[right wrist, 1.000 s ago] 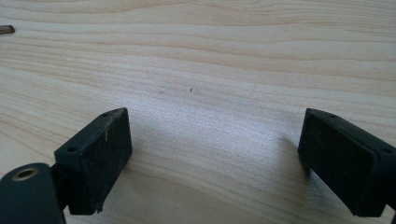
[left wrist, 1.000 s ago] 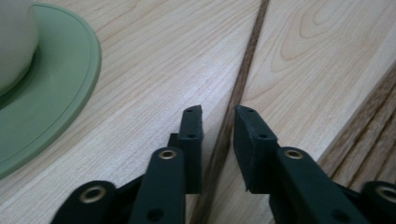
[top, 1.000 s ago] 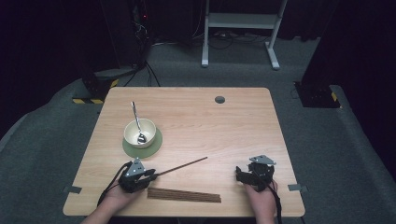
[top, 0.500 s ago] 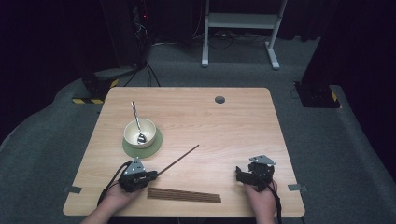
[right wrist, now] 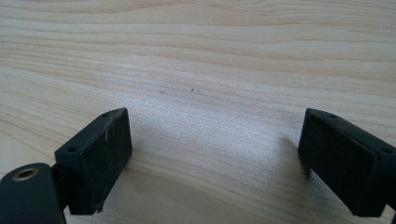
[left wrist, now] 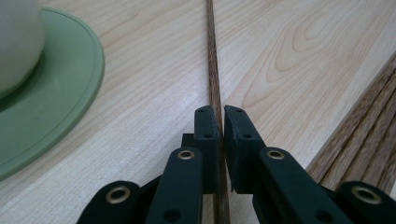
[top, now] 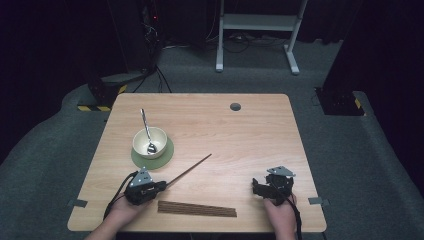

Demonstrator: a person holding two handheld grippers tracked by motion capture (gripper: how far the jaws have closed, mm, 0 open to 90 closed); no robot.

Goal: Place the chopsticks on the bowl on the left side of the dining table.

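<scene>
Chopstick [left wrist: 213,70] clamped in left gripper [left wrist: 219,123], pointing forward

In the left gripper view, the chopstick [left wrist: 214,70] runs out of the top edge and its near end is covered by the closed jaws, the green saucer [left wrist: 56,93] and the white bowl [left wrist: 16,42] on it are cut off by the left edge, and the bundle of chopsticks [left wrist: 364,140] is cut off at the right edge. In the right gripper view, the right-hand jaw is clipped by the right edge and the left-hand jaw's arm by the bottom corner. In the high view, the person's forearms leave the bottom edge, and the number of sticks in the bundle of chopsticks [top: 197,209] is too small to tell.
</scene>
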